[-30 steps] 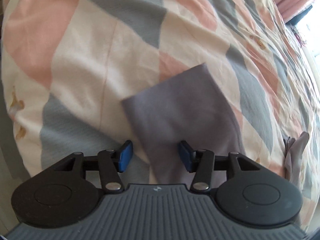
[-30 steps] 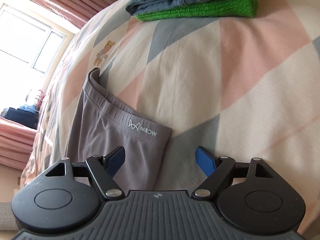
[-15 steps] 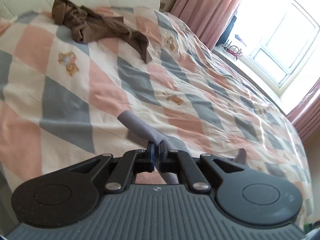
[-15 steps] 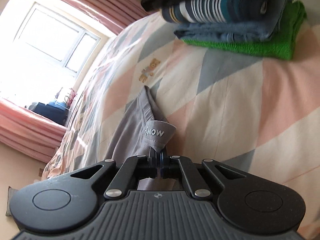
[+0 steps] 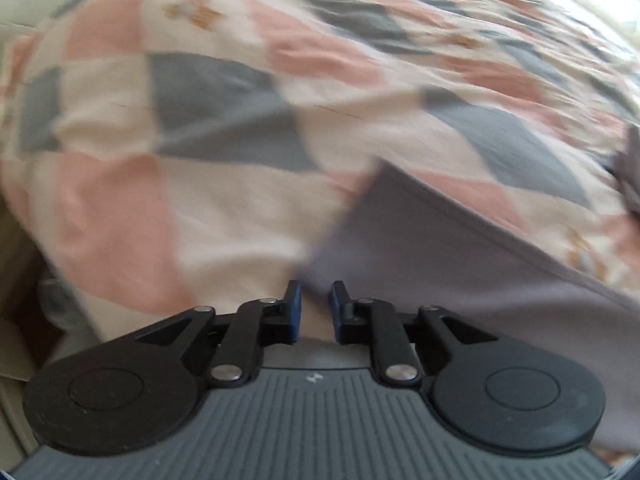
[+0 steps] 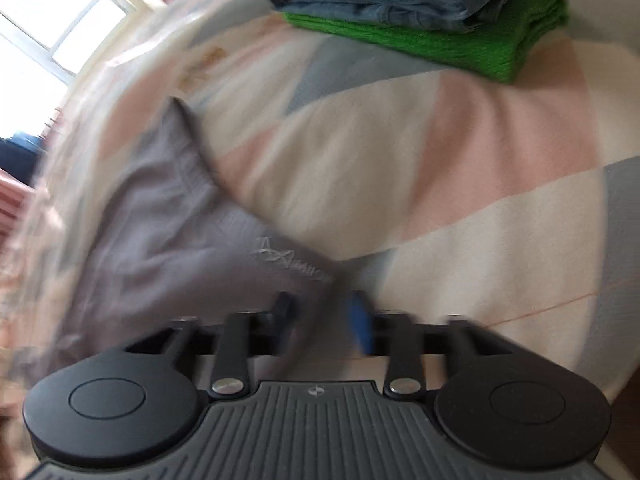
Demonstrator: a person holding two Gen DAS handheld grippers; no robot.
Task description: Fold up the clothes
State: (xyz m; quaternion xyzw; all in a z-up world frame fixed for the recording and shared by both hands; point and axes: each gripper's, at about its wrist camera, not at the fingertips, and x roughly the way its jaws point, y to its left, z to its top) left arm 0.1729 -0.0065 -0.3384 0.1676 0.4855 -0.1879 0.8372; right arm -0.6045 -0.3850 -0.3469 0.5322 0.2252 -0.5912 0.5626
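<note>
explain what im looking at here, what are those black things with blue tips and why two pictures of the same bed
Those black things are hand-held grippers, one in each of a person's hands, each carrying a camera that looks along its fingers. One picture comes from the left gripper, the other from the right gripper. Both stand with their blue-tipped jaws apart, gripping nothing. Below them a checked bedspread covers the bed, and on it lies a grey garment with a small logo, seen from opposite ends in the two views. Behind it, in the right view, sits a stack of folded clothes, a green one at the bottom. Both pictures are blurred by motion.
</note>
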